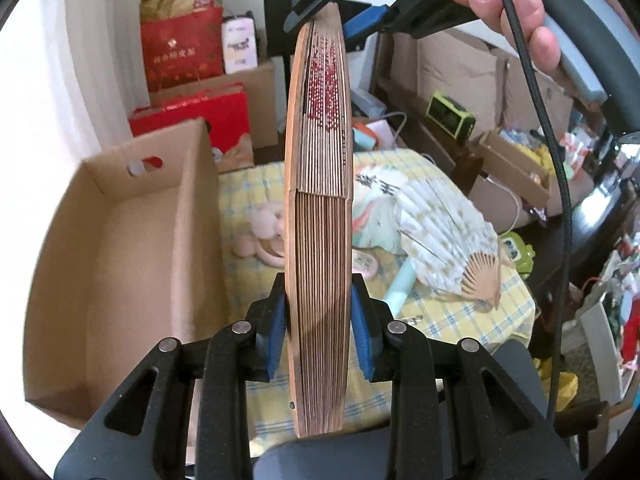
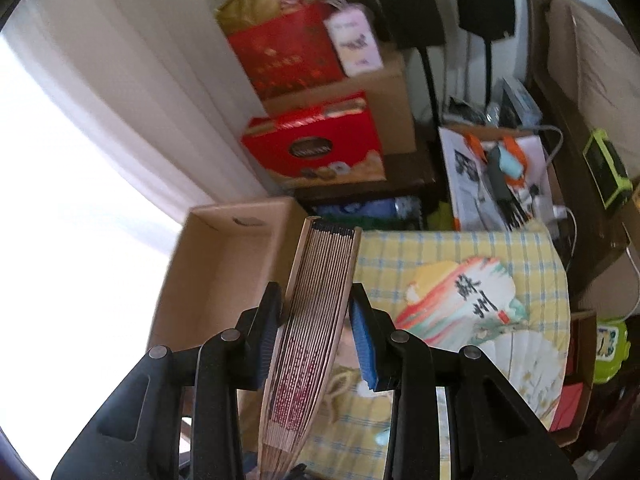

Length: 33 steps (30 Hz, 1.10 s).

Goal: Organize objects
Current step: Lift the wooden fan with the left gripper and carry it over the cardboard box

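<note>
A folded wooden fan (image 1: 320, 200) with red dotted print is held off the table between both grippers. My left gripper (image 1: 320, 308) is shut on its bare-rib end, blue pads pressing both sides. The right gripper (image 1: 326, 12), held by a hand (image 1: 512, 12), clamps the far tip at the top of the left wrist view. In the right wrist view, my right gripper (image 2: 316, 312) is shut on the fan (image 2: 320, 280), which slants towards the lower edge. An open cardboard box (image 1: 132, 260) stands to the left, also seen as the box (image 2: 224, 264) behind the fan.
On the yellow checked tablecloth (image 1: 460, 312) lie an open white paper fan (image 1: 440, 236), a round painted fan (image 2: 460, 296) and pink items (image 1: 264, 232). Red gift boxes (image 2: 316, 148) and cartons are stacked behind. Clutter fills the right side.
</note>
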### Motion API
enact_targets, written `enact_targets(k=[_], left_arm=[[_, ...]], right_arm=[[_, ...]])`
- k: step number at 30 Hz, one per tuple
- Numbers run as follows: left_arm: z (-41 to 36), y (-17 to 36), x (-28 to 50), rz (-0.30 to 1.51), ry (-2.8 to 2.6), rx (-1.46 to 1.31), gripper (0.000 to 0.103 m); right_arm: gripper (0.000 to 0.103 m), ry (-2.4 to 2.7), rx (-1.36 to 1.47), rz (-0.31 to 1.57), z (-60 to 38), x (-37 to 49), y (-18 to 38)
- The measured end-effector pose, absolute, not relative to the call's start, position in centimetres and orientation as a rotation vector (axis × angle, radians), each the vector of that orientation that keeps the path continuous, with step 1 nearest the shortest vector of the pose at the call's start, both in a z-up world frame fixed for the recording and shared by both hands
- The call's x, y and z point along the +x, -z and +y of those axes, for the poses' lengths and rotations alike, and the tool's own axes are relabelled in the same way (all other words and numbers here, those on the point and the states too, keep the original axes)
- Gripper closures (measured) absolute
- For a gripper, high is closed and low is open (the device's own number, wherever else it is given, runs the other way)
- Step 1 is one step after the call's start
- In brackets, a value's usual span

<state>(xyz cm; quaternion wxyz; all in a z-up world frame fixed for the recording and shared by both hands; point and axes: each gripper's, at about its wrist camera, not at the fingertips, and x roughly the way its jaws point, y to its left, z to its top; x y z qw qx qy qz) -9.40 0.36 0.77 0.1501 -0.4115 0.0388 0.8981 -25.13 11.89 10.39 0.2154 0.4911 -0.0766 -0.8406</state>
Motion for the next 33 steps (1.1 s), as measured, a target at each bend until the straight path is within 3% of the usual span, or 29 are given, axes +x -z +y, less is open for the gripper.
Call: enact_targets(k=[14, 23, 33], left_arm=[[-6.9, -2.6, -9.3, 0.019, -2.652, -1.173, 0.076], [-11.2, 1.4, -10.6, -0.122, -2.604, -1.29, 0.076], [-11.9, 5.3, -12.4, -0.162, -2.507, -1.425, 0.075]], right_arm=[[0.069, 2.268, 1.311, -0.107, 2.0, -24.9, -11.9], [0.069, 2.221, 1.389, -0.031, -2.5, -26.4, -6.6], [0.07, 2.181, 1.538, 0.019, -3.8, -29.2, 0.8]])
